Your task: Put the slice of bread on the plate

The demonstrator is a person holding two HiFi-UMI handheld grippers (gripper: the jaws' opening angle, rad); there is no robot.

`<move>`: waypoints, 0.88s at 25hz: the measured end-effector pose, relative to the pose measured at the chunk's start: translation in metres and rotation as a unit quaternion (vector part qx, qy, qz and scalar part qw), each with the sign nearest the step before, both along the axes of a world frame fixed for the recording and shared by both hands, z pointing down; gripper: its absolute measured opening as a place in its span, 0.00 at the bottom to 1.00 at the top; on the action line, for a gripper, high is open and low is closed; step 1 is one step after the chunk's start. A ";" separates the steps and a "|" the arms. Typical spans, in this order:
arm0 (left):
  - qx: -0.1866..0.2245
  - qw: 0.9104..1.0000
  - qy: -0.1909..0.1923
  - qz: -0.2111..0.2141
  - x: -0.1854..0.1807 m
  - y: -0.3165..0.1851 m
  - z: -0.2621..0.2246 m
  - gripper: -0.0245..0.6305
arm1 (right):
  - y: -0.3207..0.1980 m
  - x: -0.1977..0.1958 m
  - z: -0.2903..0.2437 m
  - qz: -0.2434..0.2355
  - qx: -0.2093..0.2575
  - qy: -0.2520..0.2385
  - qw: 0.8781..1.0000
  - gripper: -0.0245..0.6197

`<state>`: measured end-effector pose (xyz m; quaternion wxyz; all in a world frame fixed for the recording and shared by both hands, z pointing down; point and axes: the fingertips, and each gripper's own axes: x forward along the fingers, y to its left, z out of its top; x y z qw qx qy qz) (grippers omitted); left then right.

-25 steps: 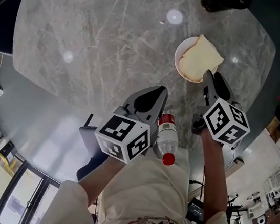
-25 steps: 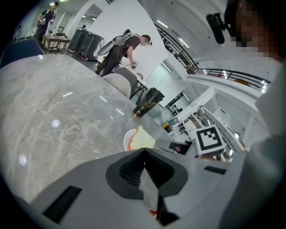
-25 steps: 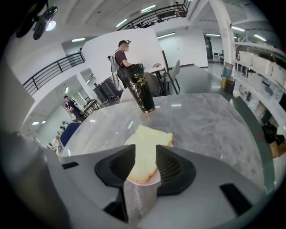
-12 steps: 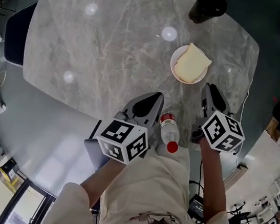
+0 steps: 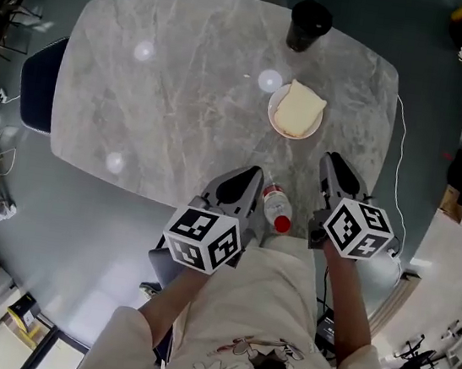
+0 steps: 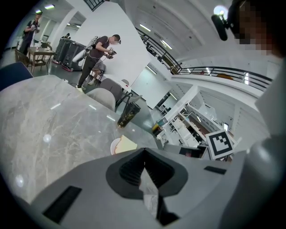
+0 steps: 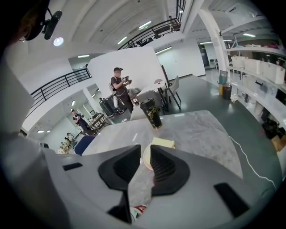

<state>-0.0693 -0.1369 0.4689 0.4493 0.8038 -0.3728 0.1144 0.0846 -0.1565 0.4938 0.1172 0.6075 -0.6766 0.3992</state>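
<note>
The pale slice of bread (image 5: pixel 299 109) lies on the small white plate (image 5: pixel 271 117) at the far right of the grey marble table (image 5: pixel 185 88). Both grippers hang over the near table edge, well back from the plate. My left gripper (image 5: pixel 247 176) is shut, its pads meeting with nothing between them (image 6: pixel 144 152). My right gripper (image 5: pixel 330 161) holds nothing, and its jaws are closing with a narrow gap left (image 7: pixel 145 154). Through that gap I see the plate (image 7: pixel 146 163) and the bread (image 7: pixel 162 143). The left gripper view shows the bread (image 6: pixel 127 144) too.
A tall black cup (image 5: pixel 309 24) stands just beyond the plate. A red-capped plastic bottle (image 5: pixel 275 207) lies at the near edge between the grippers. A blue chair (image 5: pixel 39 84) stands at the table's left and a white cable (image 5: pixel 396 151) runs along its right. People stand far off.
Both grippers have risen and drawn back from the plate toward the near table edge. The bread stays on the plate.
</note>
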 end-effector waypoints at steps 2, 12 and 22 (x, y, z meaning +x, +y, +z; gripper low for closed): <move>0.005 1.000 0.001 0.005 0.001 0.005 -0.007 0.05 | 0.007 -0.001 -0.006 0.005 0.004 -0.007 1.000 0.15; 0.033 0.999 0.008 0.031 0.003 0.042 -0.035 0.05 | 0.056 -0.003 -0.044 0.037 0.047 -0.013 0.998 0.09; 0.040 0.997 0.032 0.063 0.012 0.077 -0.063 0.05 | 0.105 -0.014 -0.072 0.061 0.083 -0.025 0.994 0.05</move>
